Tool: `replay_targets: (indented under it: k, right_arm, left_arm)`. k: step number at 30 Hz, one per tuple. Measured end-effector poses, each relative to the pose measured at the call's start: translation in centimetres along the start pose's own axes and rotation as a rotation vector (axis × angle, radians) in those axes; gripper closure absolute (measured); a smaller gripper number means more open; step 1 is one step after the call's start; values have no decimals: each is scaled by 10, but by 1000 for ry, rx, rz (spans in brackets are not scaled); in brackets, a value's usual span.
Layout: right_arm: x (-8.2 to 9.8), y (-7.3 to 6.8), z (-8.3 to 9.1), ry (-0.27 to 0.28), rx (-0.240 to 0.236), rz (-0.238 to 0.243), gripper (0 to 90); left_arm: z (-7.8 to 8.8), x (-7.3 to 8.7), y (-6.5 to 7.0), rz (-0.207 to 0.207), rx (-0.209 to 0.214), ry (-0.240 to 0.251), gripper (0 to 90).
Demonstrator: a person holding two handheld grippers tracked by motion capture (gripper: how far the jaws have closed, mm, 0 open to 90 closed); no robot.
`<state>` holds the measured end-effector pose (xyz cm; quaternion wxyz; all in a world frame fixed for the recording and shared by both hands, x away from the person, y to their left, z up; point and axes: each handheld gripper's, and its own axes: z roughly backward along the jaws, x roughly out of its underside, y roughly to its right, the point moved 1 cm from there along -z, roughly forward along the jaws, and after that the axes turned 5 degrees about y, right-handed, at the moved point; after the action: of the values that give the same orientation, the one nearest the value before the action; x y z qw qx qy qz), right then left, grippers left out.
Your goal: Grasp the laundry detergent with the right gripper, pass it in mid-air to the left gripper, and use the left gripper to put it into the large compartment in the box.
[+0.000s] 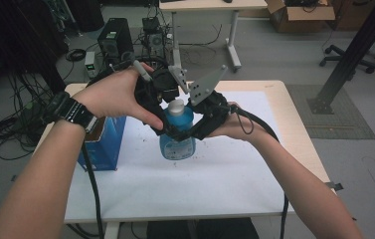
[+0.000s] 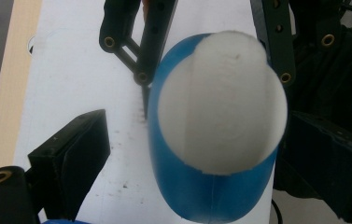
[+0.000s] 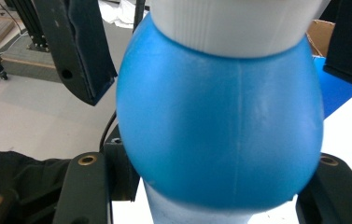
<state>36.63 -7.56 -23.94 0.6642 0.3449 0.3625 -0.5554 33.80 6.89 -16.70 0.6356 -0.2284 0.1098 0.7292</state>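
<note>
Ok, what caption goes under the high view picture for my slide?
Two hand-held grippers meet at a blue bottle with a white cap, standing beside a blue box.

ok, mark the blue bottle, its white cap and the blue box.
blue bottle [image 1: 177, 144], high view, lower body with label.
white cap [image 2: 220, 102], left gripper view, flat top.
blue box [image 1: 106, 142], high view, front face.

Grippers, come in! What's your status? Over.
Right gripper shut on bottle. Left gripper open around cap. Box apart, nothing blocking.
</note>
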Motion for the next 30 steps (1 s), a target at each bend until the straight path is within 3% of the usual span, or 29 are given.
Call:
replay_targets:
  k: [16,30]
  right_arm:
    - [2,1,2,5,5,-2,422]
    - [4,2,0,5,7,-5,422]
  left_arm:
    - [0,1,0,-3,-6,28,160]
    - [-1,1,-1,-7,-3,19,220]
